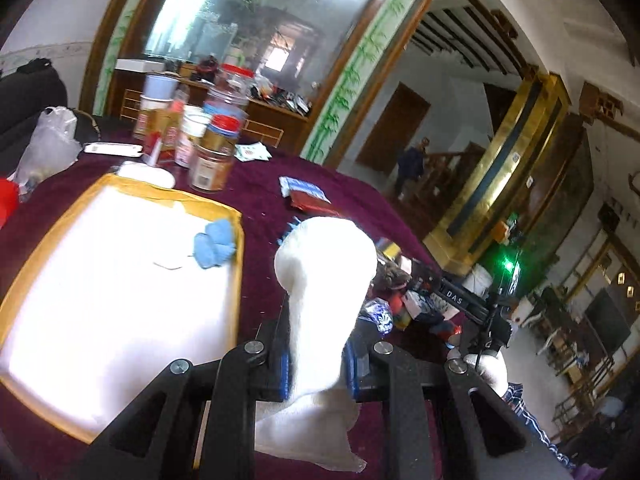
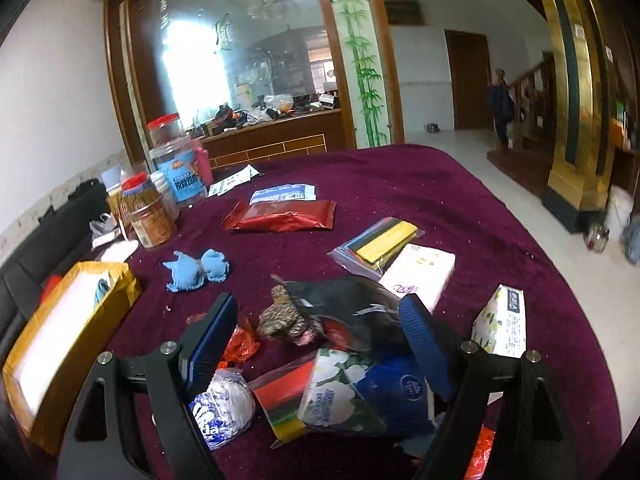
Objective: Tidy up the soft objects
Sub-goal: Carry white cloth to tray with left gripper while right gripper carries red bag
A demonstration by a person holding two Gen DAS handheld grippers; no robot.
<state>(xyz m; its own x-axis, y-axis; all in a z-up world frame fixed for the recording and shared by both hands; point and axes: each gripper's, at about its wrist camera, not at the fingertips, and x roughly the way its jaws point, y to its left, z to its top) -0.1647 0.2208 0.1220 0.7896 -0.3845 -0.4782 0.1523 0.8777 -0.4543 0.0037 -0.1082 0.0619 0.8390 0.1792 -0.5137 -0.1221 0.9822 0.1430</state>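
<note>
The left gripper [image 1: 316,364] pinches a white knitted sock [image 1: 320,280] between its blue-padded jaws; the sock stands up out of the grip, its rounded end above the dark red velvet tablecloth [image 1: 256,196], just right of the yellow-rimmed box with a bright white lining [image 1: 236,264]. A small light-blue knitted sock bundle [image 1: 214,244] lies inside that box by its right wall.

The right gripper [image 2: 316,344] hangs with its jaws spread wide and empty above a brown-and-cream knitted soft item [image 2: 280,316], which lies against a crumpled dark plastic bag [image 2: 360,308]. On the cloth to the far left of it lies a second light-blue knitted sock bundle [image 2: 196,270], near the box. Tissue packets [image 2: 420,272] and a red foil pouch [image 2: 284,216] lie farther away.
</note>
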